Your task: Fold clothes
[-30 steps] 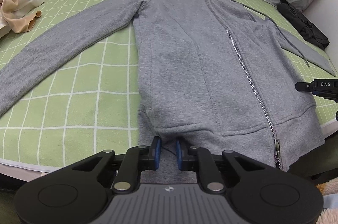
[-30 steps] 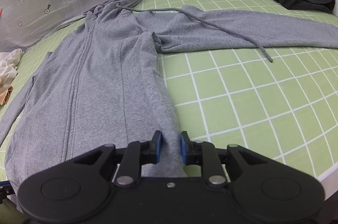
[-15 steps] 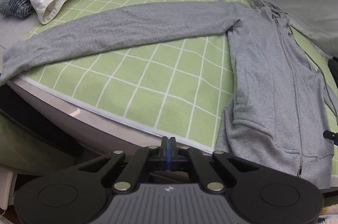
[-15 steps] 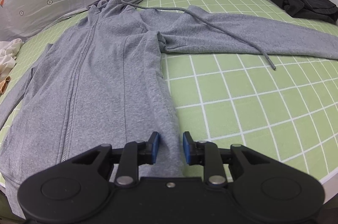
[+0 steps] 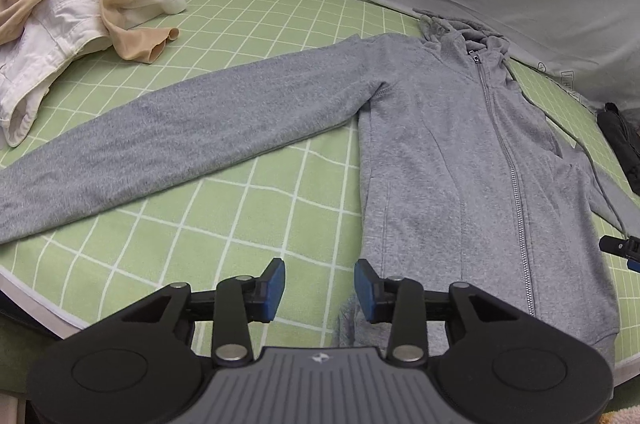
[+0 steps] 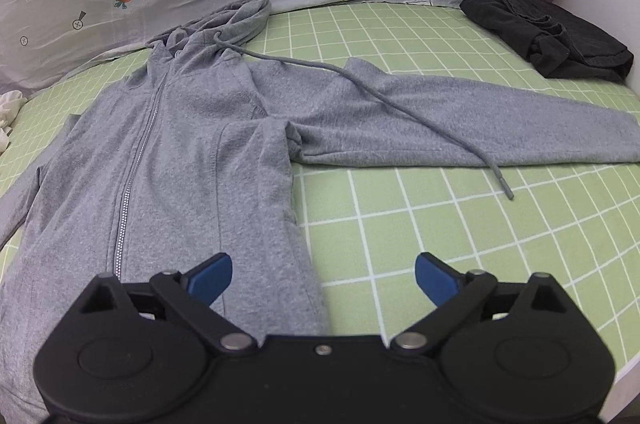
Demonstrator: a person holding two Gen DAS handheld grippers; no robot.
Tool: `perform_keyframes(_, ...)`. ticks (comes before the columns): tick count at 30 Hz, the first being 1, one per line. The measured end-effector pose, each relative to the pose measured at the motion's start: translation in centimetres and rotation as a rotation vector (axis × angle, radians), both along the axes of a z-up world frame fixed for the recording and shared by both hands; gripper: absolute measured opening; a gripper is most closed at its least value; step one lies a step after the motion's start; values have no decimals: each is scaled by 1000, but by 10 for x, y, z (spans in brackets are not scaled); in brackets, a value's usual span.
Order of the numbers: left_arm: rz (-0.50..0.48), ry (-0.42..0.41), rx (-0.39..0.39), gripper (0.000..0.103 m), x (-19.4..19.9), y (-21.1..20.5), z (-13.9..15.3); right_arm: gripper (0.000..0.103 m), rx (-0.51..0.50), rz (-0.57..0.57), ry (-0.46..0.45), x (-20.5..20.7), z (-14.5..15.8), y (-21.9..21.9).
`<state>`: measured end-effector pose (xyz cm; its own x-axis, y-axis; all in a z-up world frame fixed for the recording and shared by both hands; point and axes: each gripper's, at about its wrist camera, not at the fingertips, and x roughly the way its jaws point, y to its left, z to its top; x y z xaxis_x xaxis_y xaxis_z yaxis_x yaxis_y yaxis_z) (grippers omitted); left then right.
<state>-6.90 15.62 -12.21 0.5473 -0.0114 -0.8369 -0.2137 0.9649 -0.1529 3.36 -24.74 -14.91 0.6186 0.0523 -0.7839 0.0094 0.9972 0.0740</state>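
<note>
Left wrist: left gripper (image 5: 319,290) gapes, empty, at the hoodie (image 5: 452,160) hem corner; the near sleeve (image 5: 168,132) runs leftward

Right wrist: right gripper (image 6: 323,278) is wide open and empty over the other hem edge; far sleeve (image 6: 460,116) stretches rightward

The gray zip hoodie (image 5: 448,160) hem passes behind the left gripper (image 5: 320,290) body. The left sleeve (image 5: 160,140) cuff is cut off at the frame edge. In the right wrist view, the right sleeve (image 6: 480,116) cuff exits the frame. 1 dark garment (image 5: 622,140) is partly cropped.
</note>
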Motion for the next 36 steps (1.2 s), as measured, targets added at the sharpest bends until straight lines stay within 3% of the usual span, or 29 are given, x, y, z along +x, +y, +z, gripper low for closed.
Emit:
perform_keyframes(2, 12, -3, 9, 46, 8, 5, 1, 99, -15, 21, -21, 9, 4, 8)
perform_keyframes(4, 36, -9, 7, 58, 21, 15, 1, 101, -23, 49, -41, 20, 7, 16)
perform_keyframes(10, 85, 12, 48, 72, 73, 37, -3, 102, -54, 137, -86, 66, 18, 47)
perform_keyframes(15, 121, 42, 90, 73, 126, 56, -14, 102, -43, 177, -132, 132, 27, 76)
perform_keyframes(20, 177, 70, 64, 74, 183, 84, -29, 99, 0, 214, -166, 225, 32, 117)
perform_keyframes(25, 180, 82, 155, 88, 224, 92, -43, 68, 73, 270, -166, 322, 20, 161)
perform_keyframes(28, 211, 67, 138, 98, 234, 99, -47, 44, 146, 312, -164, 366, 8, 187)
perform_keyframes(31, 222, 62, 148, 103, 239, 97, -50, 44, 166, 335, -170, 398, -4, 211)
perform_keyframes(34, 222, 54, 150, 103, 240, 97, -52, 39, 100, 357, -121, 420, -21, 231)
perform_keyframes(35, 220, 54, 150, 103, 241, 97, -52, 33, 95, 355, -114, 421, -24, 232)
perform_keyframes(36, 218, 55, 150, 103, 241, 98, -52, 16, 95, 350, -111, 420, -25, 231)
